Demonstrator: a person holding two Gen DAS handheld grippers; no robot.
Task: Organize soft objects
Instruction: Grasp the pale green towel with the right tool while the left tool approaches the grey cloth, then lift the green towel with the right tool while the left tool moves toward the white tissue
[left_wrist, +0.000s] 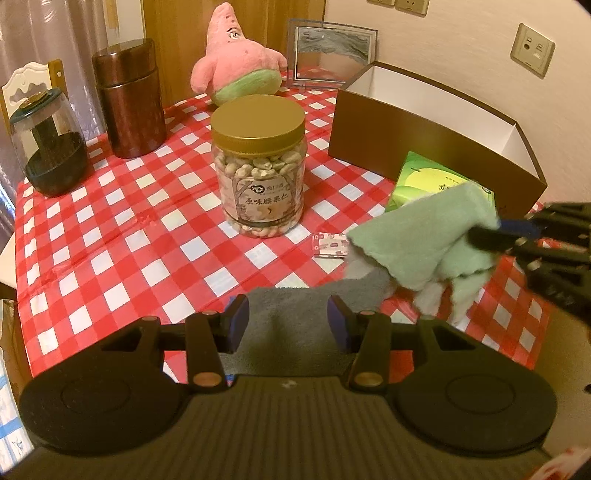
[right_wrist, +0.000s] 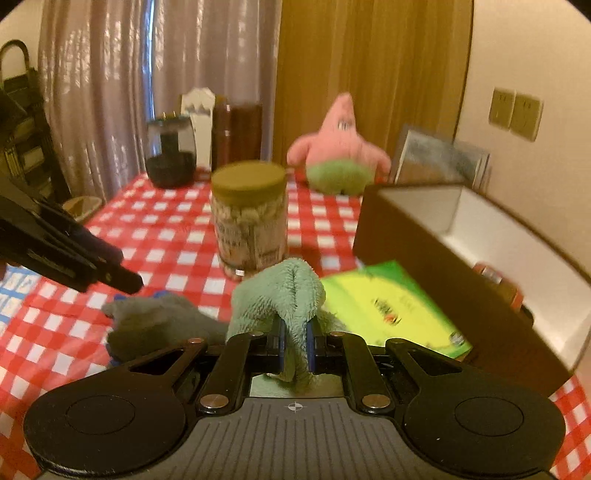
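Note:
My right gripper (right_wrist: 295, 343) is shut on a fold of the light green cloth (right_wrist: 284, 291), which bunches up over its pads. In the left wrist view the same cloth (left_wrist: 424, 236) hangs lifted at the right, with the right gripper (left_wrist: 484, 236) coming in from the right edge. A grey cloth (left_wrist: 295, 321) lies on the checked table under my left gripper (left_wrist: 289, 321), whose blue pads stand apart on either side of it; a pressing grip does not show. A pink star plush (left_wrist: 236, 62) sits at the table's back. The open brown box (left_wrist: 406, 147) stands at the right.
A gold-lidded nut jar (left_wrist: 258, 166) stands mid-table. A green tissue pack (left_wrist: 424, 177) leans by the box, and a small packet (left_wrist: 330, 245) lies flat. A brown canister (left_wrist: 129, 99), a dark glass jar (left_wrist: 48, 147) and a picture frame (left_wrist: 332, 51) line the back.

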